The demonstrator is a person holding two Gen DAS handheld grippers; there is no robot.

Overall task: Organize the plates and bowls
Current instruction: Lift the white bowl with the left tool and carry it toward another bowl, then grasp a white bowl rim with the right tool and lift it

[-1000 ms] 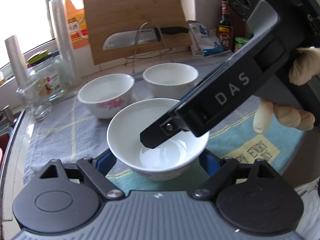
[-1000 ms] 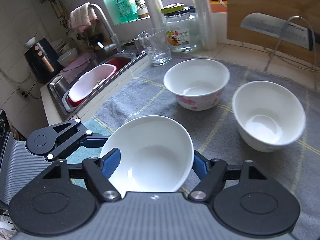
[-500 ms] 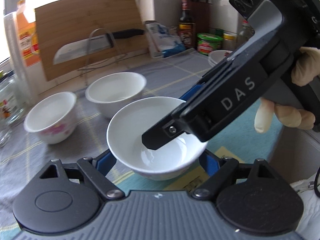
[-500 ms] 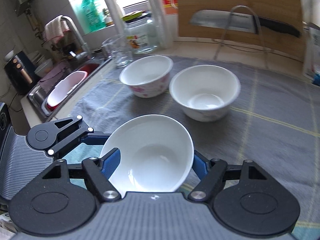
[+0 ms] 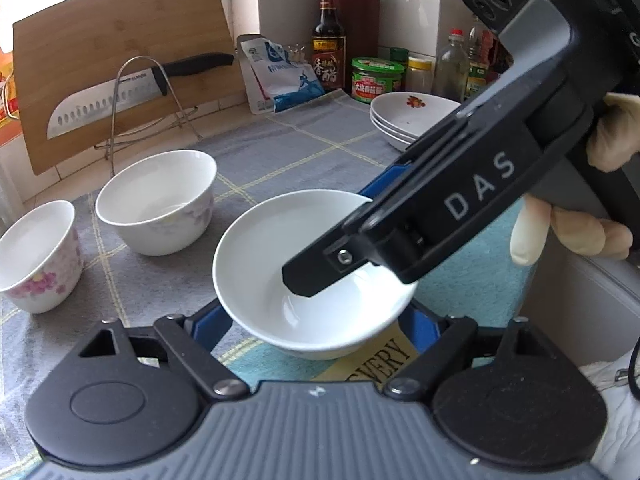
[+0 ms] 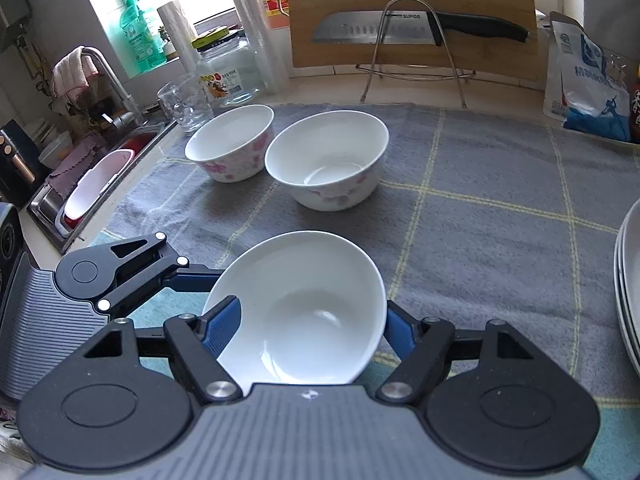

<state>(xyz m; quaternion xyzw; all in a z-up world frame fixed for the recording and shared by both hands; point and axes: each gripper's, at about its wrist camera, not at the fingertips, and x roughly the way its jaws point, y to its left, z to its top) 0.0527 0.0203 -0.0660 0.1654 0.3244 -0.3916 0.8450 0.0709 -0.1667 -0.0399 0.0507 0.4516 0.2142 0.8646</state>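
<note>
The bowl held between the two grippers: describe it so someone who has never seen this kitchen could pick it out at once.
Start at the wooden cutting board leaning at the back of the counter, then come forward over the grey checked cloth past two deep bowls standing side by side. The held bowl is nearest, between blue gripper fingers, shallower and plain white inside, while those two bear pink flowers.

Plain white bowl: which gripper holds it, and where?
Both: plain white bowl sits between each gripper's jaws, gripped across its outer walls, left gripper and right gripper.
</note>
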